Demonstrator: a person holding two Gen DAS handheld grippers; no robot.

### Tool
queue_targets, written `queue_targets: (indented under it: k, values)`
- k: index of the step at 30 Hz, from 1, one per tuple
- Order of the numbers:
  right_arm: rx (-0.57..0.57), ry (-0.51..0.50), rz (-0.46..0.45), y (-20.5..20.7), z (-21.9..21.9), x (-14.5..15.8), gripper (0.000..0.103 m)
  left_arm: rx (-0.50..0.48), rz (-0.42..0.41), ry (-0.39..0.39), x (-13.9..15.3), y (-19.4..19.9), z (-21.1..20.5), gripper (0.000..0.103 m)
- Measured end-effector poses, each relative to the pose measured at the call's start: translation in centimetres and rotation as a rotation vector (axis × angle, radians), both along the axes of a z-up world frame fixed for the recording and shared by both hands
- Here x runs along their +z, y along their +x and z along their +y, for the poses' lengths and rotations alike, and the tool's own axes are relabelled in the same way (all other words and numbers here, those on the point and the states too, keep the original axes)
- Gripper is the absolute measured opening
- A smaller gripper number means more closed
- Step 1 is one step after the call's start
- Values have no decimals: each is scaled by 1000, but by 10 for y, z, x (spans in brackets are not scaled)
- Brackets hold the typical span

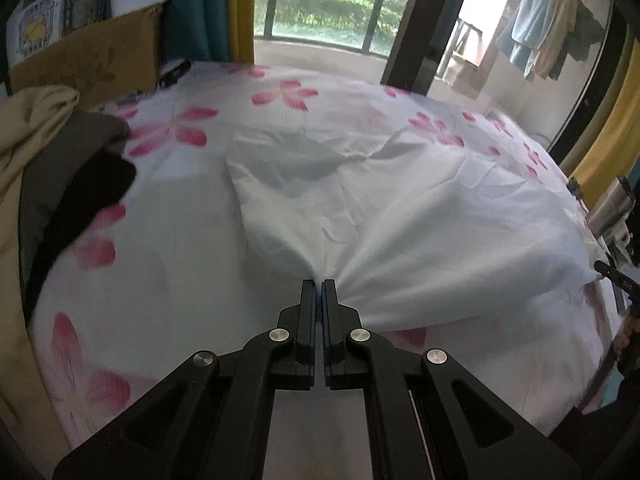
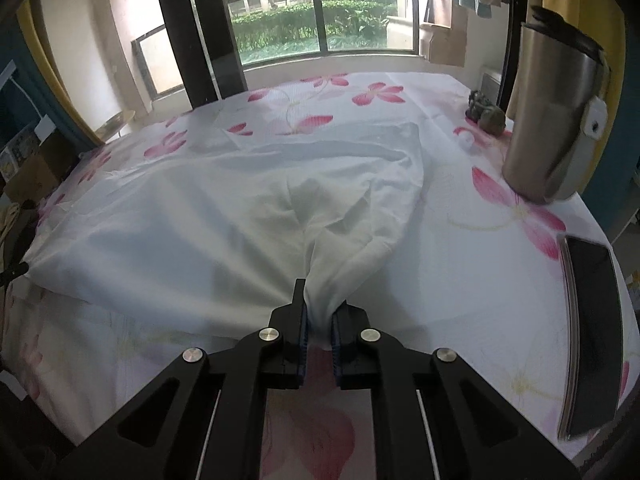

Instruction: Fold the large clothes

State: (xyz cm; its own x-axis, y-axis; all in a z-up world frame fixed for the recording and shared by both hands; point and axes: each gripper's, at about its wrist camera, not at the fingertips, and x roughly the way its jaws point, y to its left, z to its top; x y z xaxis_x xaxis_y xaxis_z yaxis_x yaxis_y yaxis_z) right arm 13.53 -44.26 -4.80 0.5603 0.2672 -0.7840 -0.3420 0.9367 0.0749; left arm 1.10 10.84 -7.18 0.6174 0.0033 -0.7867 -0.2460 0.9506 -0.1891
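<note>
Both the left tool (image 1: 319,282) and right tool (image 2: 319,312) are clamped on the near edge of the white garment (image 2: 224,208) lying mid-frame on the bed (image 2: 460,240), so the next move is probably carrying this edge toward the far side.

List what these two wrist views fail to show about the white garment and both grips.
- White garment: its type and shape; bunched folds hide it in both views.
- Left gripper: shut on a corner, but the pinched cloth is hidden between the fingers.
- Right gripper: shut on gathered cloth; which edge cannot be told.
- Right gripper in the left wrist view: cut off at the right edge.
- Dark clothes pile: blurred, items indistinct.
</note>
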Motion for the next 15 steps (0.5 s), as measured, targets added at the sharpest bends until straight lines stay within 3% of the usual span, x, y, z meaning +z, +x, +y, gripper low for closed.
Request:
queue_targets:
  k: [6,7,10,15]
  values:
    - [1,-22,46,-8,-7,-13,12,-44,49,19,-4,-3,-2,8]
    - [-5,-20,56,-7,-8,-13,16,-42,43,21,-1,-3,-1,15]
    - [-15,-47,59,-6,-7,-7,22,-29,12,58,12,-1,3,57]
    - [-34,-79,-9,-2,-4,16,32,-92,-40,70,30,20,-4,60]
